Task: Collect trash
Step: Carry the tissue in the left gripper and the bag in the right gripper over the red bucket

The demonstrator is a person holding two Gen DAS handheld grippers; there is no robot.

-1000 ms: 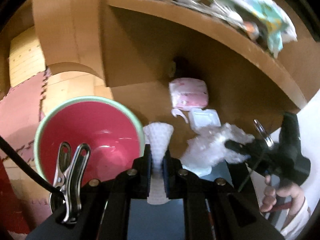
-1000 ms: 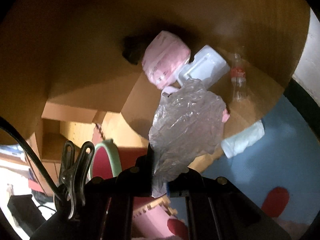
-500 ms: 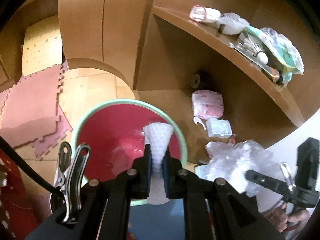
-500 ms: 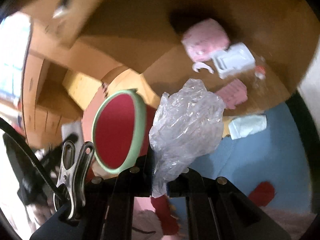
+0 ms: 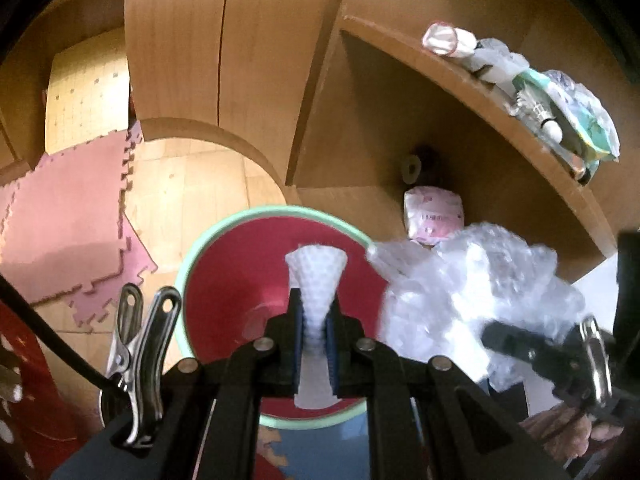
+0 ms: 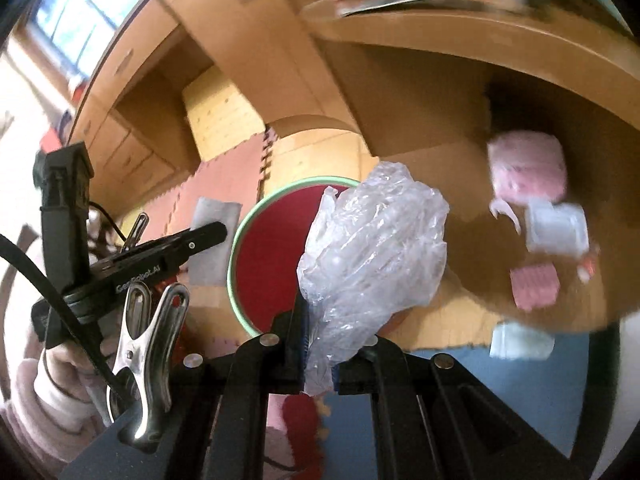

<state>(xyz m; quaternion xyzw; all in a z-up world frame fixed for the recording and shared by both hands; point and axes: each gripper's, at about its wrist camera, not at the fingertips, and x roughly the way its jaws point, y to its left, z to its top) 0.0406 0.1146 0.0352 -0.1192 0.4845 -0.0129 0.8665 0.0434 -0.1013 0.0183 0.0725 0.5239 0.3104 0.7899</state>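
My left gripper (image 5: 316, 332) is shut on a white foam net sleeve (image 5: 317, 276), held over a red bin with a green rim (image 5: 224, 292). My right gripper (image 6: 318, 328) is shut on a crumpled clear plastic bag (image 6: 372, 256), at the right edge of the same bin (image 6: 264, 264). In the left wrist view the bag (image 5: 472, 292) and the right gripper (image 5: 532, 352) sit to the right of the bin. In the right wrist view the left gripper (image 6: 200, 236) with the foam sleeve (image 6: 208, 240) is left of the bin.
Under a wooden desk lie a pink packet (image 6: 528, 168), a white plastic box (image 6: 556, 228), a pink foam piece (image 6: 534, 284) and a pale wrapper (image 6: 520, 340). The desk shelf (image 5: 480, 92) holds several packets. Pink floor mats (image 5: 68, 216) lie to the left.
Both grippers have swung toward the red bin with their loads. The foam sleeve now hangs over the bin's inside, and the plastic bag has come close to its rim.
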